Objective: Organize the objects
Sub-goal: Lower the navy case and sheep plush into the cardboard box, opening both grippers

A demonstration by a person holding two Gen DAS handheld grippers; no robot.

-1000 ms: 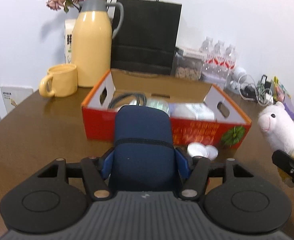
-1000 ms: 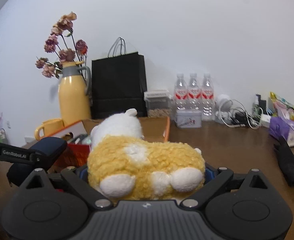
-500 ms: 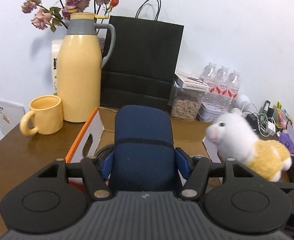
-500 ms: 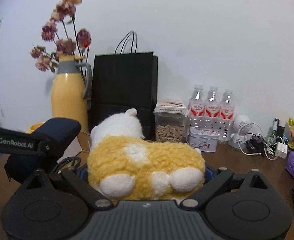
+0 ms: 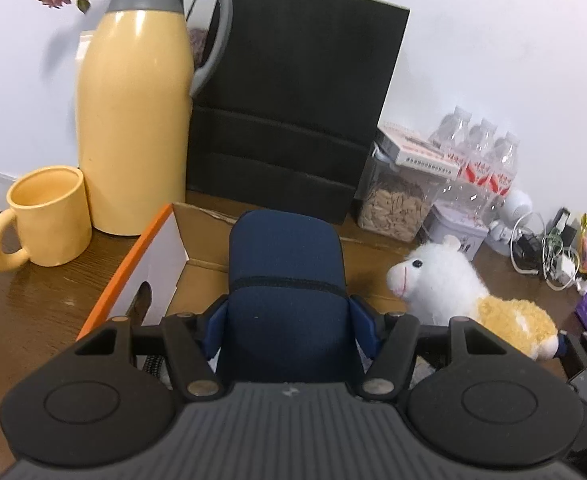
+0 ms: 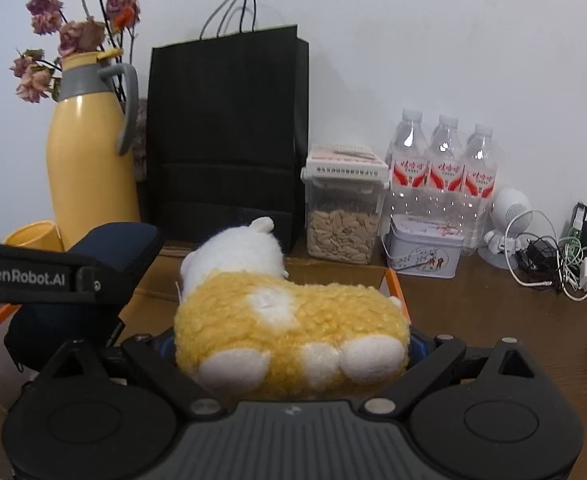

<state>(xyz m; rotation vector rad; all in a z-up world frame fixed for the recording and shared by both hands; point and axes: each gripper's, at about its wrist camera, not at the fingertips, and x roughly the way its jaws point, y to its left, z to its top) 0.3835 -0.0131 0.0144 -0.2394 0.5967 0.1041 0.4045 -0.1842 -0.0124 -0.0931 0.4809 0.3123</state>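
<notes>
My left gripper (image 5: 287, 312) is shut on a navy blue pouch (image 5: 285, 276) and holds it over the open orange-and-white cardboard box (image 5: 153, 264). My right gripper (image 6: 291, 344) is shut on a white-and-yellow plush alpaca (image 6: 289, 320), also over the box, whose orange rim (image 6: 393, 284) shows on the right. The alpaca (image 5: 453, 292) appears at the right of the left wrist view. The pouch (image 6: 81, 292) and the left gripper's arm appear at the left of the right wrist view. The box's contents are mostly hidden.
Behind the box stand a yellow thermos jug (image 5: 133, 120), a yellow mug (image 5: 41, 216), a black paper bag (image 5: 293, 112), a clear jar of seeds (image 6: 343, 216), a small tin (image 6: 423, 248), three water bottles (image 6: 441, 176) and tangled cables (image 6: 561, 256) on the brown table (image 6: 493, 312).
Both grippers have moved forward and lower over the box with their loads. The jug, bag and jar now look closer. The alpaca has come down beside the pouch.
</notes>
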